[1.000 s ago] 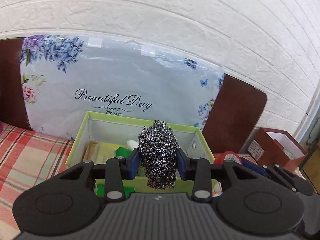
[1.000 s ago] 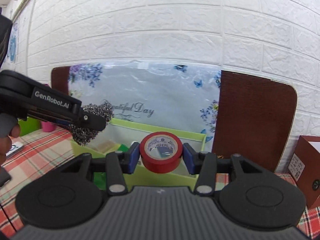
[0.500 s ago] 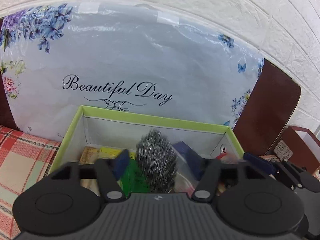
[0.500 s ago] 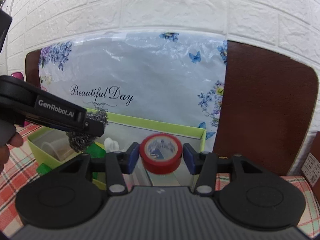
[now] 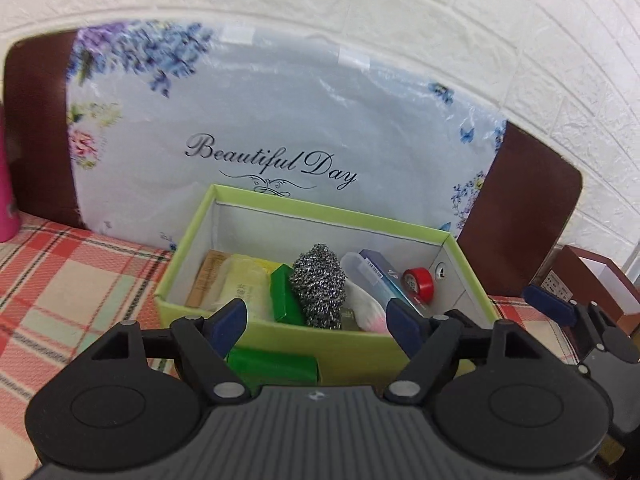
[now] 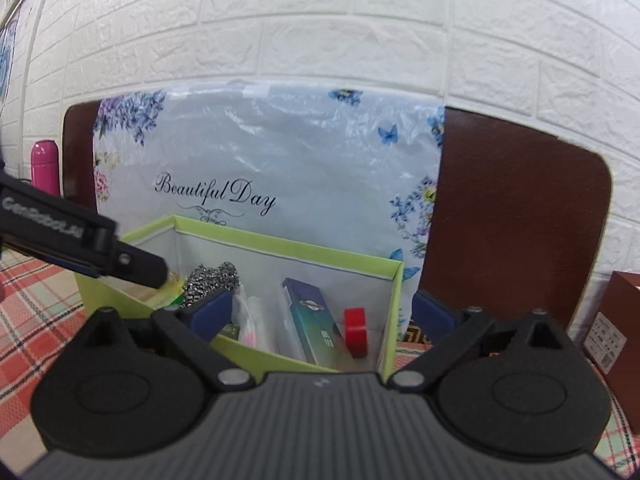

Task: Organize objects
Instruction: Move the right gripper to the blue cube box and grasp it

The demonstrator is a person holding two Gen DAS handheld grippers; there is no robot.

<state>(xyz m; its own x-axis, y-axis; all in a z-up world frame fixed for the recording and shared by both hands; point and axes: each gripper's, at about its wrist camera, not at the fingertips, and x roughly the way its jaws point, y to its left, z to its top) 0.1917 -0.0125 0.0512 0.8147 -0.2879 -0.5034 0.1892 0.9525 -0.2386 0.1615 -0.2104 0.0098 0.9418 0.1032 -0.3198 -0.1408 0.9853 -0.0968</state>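
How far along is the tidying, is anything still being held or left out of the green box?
Done: the steel wool and the red tape roll lie inside the green box. In hand: nothing; the left gripper and right gripper are both open. Left: a green packet sits outside, against the box's front.

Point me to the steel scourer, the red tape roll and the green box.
steel scourer (image 5: 318,284): left wrist view, middle of the wire ball.
red tape roll (image 5: 418,283): left wrist view, its red outer band.
green box (image 5: 332,212): left wrist view, far rim.
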